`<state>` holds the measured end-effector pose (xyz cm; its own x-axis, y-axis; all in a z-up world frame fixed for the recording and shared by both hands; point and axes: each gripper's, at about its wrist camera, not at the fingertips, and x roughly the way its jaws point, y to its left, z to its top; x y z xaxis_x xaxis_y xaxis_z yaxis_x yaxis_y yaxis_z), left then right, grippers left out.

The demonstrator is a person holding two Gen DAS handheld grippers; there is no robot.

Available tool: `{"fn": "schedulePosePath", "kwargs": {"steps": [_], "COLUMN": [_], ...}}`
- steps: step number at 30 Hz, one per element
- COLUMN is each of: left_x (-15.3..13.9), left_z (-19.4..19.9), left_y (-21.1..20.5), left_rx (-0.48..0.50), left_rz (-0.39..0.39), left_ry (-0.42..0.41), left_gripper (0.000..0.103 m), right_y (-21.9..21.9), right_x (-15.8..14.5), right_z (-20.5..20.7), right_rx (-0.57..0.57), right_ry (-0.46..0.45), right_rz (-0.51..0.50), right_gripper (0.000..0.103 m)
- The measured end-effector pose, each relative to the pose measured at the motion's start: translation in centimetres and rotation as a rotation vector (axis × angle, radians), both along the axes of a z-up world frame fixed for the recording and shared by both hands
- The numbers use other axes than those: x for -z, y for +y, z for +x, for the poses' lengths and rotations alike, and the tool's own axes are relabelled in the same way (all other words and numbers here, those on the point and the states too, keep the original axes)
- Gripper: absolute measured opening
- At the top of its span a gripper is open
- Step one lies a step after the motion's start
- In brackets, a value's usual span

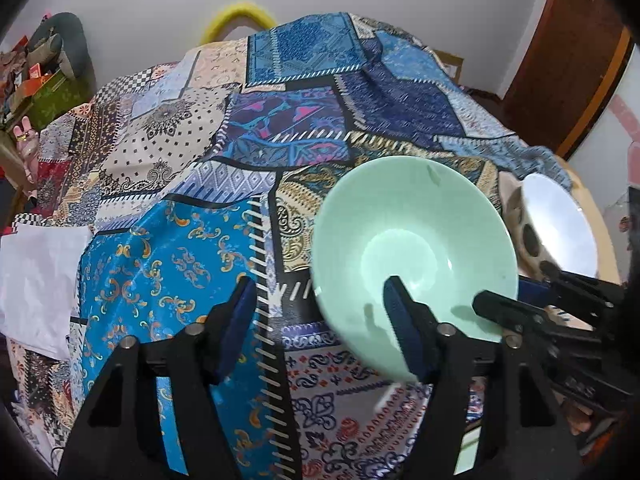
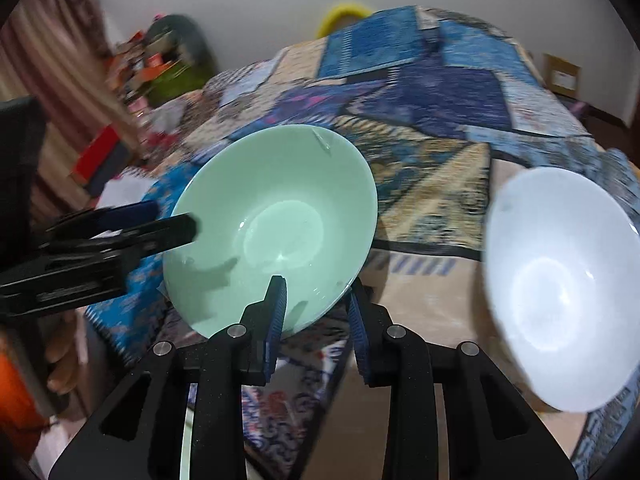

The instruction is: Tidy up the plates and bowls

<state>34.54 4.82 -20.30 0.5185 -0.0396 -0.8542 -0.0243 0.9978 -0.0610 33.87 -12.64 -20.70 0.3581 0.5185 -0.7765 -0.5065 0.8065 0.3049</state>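
Observation:
A pale green bowl (image 1: 416, 240) (image 2: 272, 228) hangs tilted over the patchwork tablecloth (image 1: 180, 260). In the right wrist view my right gripper (image 2: 316, 284) is shut on its near rim, with one pad inside the bowl and the other against the outside. From the right edge of the left wrist view the right gripper (image 1: 516, 284) reaches in to that same rim. My left gripper (image 1: 320, 284) (image 2: 174, 216) stands open astride the bowl's opposite rim, one finger inside and one outside, with neither pad pressing. A white bowl (image 2: 560, 280) (image 1: 556, 224) sits to the right.
The curved rim of a second green dish (image 1: 466, 456) (image 2: 185, 440) shows low down, close under the grippers. A beige spotted item (image 1: 524, 236) lies beside the white bowl. White paper (image 1: 36, 280) is at the table's left edge, and boxes and clutter (image 1: 36, 80) stand beyond it.

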Motion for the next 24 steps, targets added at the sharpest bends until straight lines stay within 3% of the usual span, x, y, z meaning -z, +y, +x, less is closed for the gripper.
{"fn": "schedulePosePath", "kwargs": {"steps": [9,12,24], "left_x": [1.4,1.6,0.3], "left_z": [0.8,1.1,0.0], "left_y": [0.2,-0.4,-2.0], "left_rx": [-0.005,0.029,0.070], "left_rz": [0.002,0.002,-0.009], "left_ry": [0.046,0.063,0.035], "left_gripper": [0.043,0.032,0.031], "right_y": [0.2,0.2,0.3], "right_x": [-0.2,0.0,-0.1], "right_z": [1.5,2.4,1.8], "right_rx": [0.041,0.064,0.085], "right_ry": [0.011,0.027,0.030], "right_rz": [-0.008,-0.005,-0.021], "right_gripper": [0.028,0.028,0.021]}}
